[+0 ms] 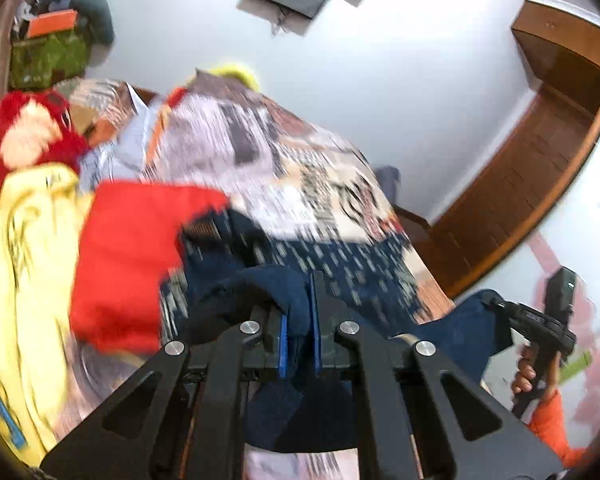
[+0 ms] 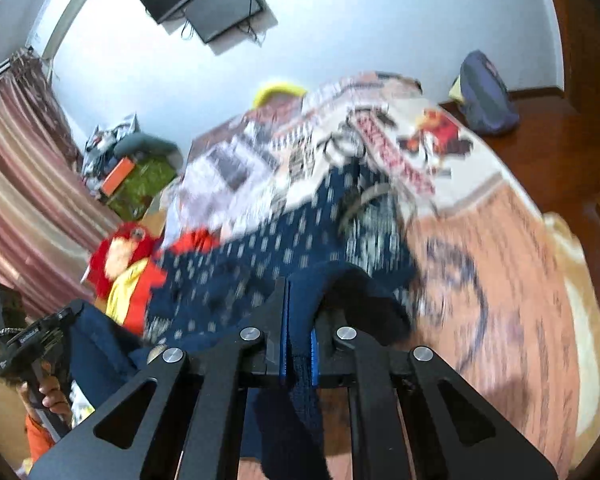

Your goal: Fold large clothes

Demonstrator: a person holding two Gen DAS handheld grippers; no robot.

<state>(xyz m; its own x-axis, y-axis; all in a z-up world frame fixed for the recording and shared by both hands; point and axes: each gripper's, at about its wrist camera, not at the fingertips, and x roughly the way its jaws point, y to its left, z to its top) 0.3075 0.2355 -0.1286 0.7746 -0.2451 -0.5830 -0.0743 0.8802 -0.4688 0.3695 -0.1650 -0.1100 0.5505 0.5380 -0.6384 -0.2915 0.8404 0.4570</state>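
A dark blue garment with small white marks (image 1: pixel 340 268) hangs between both grippers above the bed. My left gripper (image 1: pixel 299 320) is shut on one plain navy edge of it, cloth bunched between the blue pads. My right gripper (image 2: pixel 298 320) is shut on another edge of the same garment (image 2: pixel 268 256). The right gripper also shows in the left wrist view (image 1: pixel 540 320), held by a hand in an orange sleeve. The left gripper shows in the right wrist view (image 2: pixel 32 344). Both views are motion-blurred.
The bed has a patterned cover (image 1: pixel 260 140) (image 2: pixel 480 220). A red cloth (image 1: pixel 128 256), a yellow cloth (image 1: pixel 32 260) and a red plush toy (image 1: pixel 24 136) lie at the left. A wooden door frame (image 1: pixel 540 160) is right. A blue bag (image 2: pixel 486 96) sits on a wooden surface.
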